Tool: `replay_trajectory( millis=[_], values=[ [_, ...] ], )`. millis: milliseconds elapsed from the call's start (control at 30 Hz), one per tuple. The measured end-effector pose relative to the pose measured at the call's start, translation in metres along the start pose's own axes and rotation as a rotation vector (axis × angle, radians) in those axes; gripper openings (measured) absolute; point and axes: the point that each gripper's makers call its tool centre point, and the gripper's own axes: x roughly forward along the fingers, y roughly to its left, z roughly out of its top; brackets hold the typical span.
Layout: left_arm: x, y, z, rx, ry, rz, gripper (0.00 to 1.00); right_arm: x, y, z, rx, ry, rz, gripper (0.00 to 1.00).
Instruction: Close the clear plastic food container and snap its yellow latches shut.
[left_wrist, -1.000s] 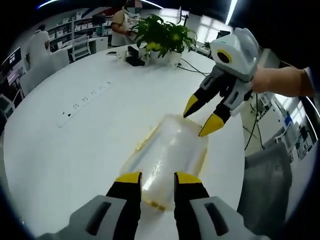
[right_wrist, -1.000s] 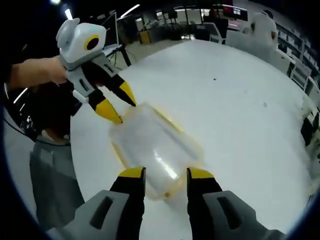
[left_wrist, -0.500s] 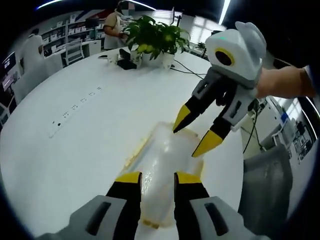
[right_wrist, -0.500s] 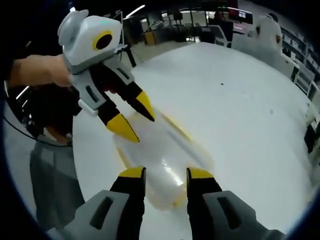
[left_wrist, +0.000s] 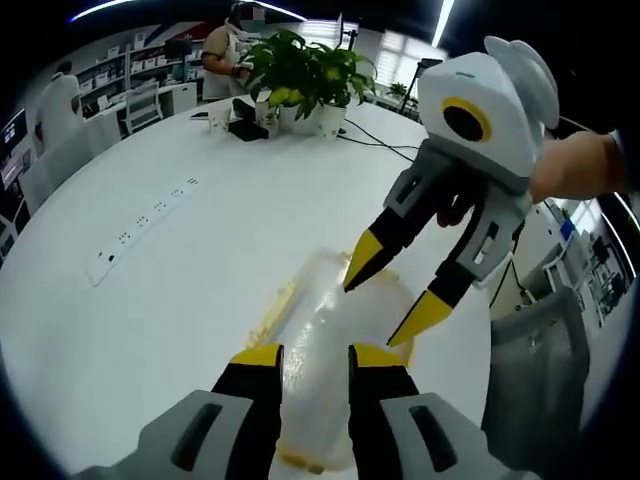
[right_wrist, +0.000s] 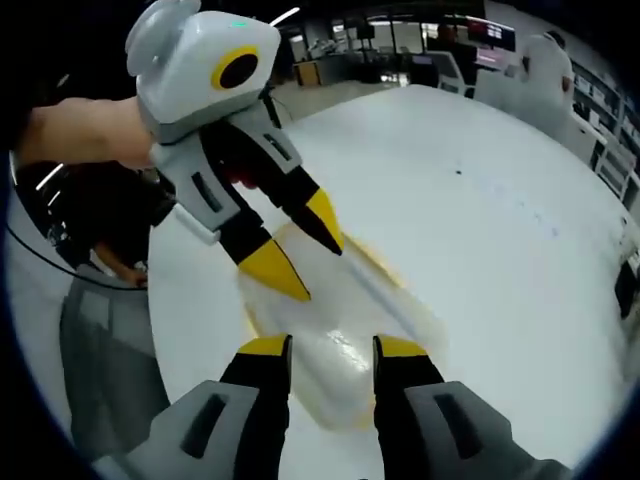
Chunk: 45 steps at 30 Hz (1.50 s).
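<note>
**Q:** Two tools are in use — how do they stand?

**A:** In the left gripper view, the left tool (left_wrist: 304, 357) rises from the bottom edge with its yellow-tipped jaws spread a little apart, nothing pinched between them. The right tool (left_wrist: 384, 303) reaches in from the right, held by a hand (left_wrist: 572, 167), its jaws spread too and pointing down. In the right gripper view, the right tool (right_wrist: 327, 348) shows the same small gap between its jaws, and the left tool (right_wrist: 300, 250) comes in from the upper left with jaws apart.

**Q:** Where is the container?

**A:** A clear plastic food container (left_wrist: 335, 330) with yellow edging lies on the white table (left_wrist: 180, 280), directly ahead of both tools and between them. Its near end sits behind the left tool's jaws; the right tool's tips hover over its far end. I cannot tell whether they touch it. The right gripper view (right_wrist: 330, 330) shows it blurred.

**Q:** What lies beyond?

**A:** A white power strip (left_wrist: 140, 228) lies on the table to the left. At the far edge stands a leafy potted plant (left_wrist: 305, 75), with a person (left_wrist: 222, 60) behind it. A grey chair (left_wrist: 535, 375) stands beside the table at right.
</note>
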Motion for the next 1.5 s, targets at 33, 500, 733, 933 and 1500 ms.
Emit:
replay_trajectory(
  millis=[33,500,733,933,1500],
  values=[
    [0.001,0.001,0.0,0.001,-0.001,0.0,0.19,0.001,0.0,0.001,-0.003,0.0,0.002,0.29],
    [0.007,0.003,0.008,0.022,0.004,-0.007,0.23,0.004,0.01,-0.001,-0.092,0.015,0.02,0.35],
    [0.009,0.008,0.01,0.045,0.022,-0.01,0.24,0.006,0.019,-0.002,-0.152,0.009,0.034,0.39],
    [0.012,0.007,0.009,0.063,0.043,-0.028,0.25,0.006,0.025,-0.004,-0.19,0.0,0.034,0.4],
    [0.016,0.001,0.016,0.105,0.06,-0.08,0.27,0.011,0.021,-0.007,-0.367,0.002,-0.041,0.41]
  ],
)
